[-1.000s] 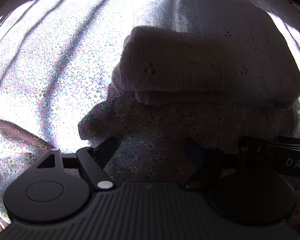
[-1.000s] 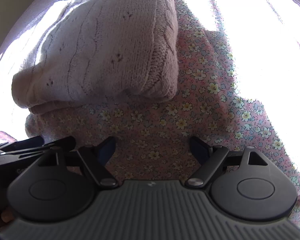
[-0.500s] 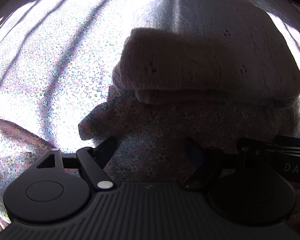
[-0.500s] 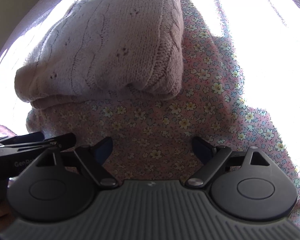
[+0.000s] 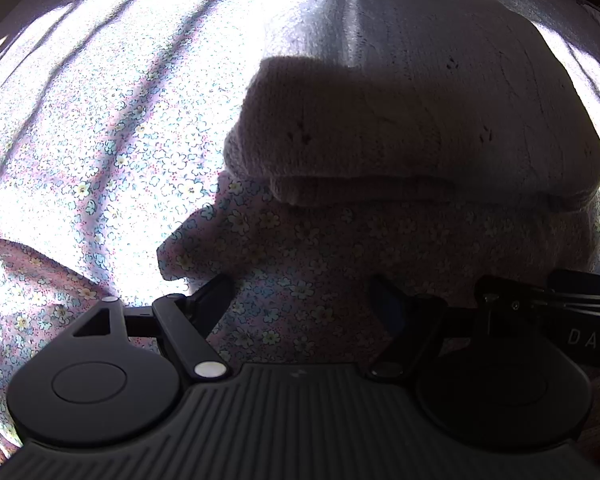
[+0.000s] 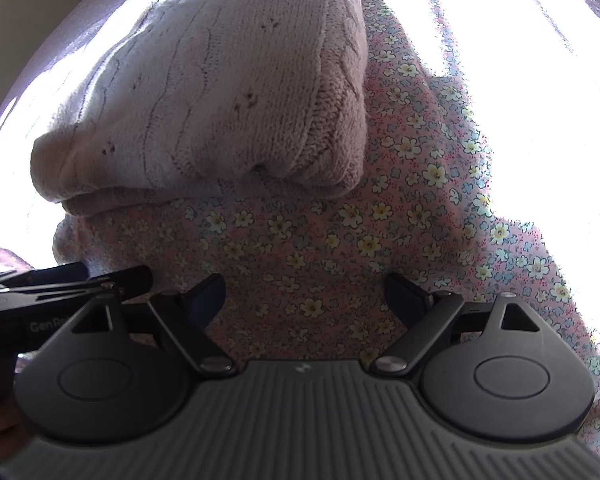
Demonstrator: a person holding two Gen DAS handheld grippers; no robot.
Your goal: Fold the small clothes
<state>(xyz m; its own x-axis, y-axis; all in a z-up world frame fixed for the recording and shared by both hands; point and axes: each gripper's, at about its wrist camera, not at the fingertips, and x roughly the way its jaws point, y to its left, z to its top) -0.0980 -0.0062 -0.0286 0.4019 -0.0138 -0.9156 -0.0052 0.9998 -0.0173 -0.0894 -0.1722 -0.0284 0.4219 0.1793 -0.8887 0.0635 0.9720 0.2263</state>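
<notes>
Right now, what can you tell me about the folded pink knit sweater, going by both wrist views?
The pink knit sweater is a soft cable-knit with small eyelet holes. It is folded into a thick, rounded bundle, with layered edges showing along its near side. It lies flat on the floral sheet, part sunlit, part in shadow. Nothing else touches it: both tongs stand open, short of it.

Pink knit sweater [image 6: 220,92], floral sheet [image 6: 340,240]

Floral bedsheet [image 6: 380,240], harsh sunlight, striped shadows.
</notes>
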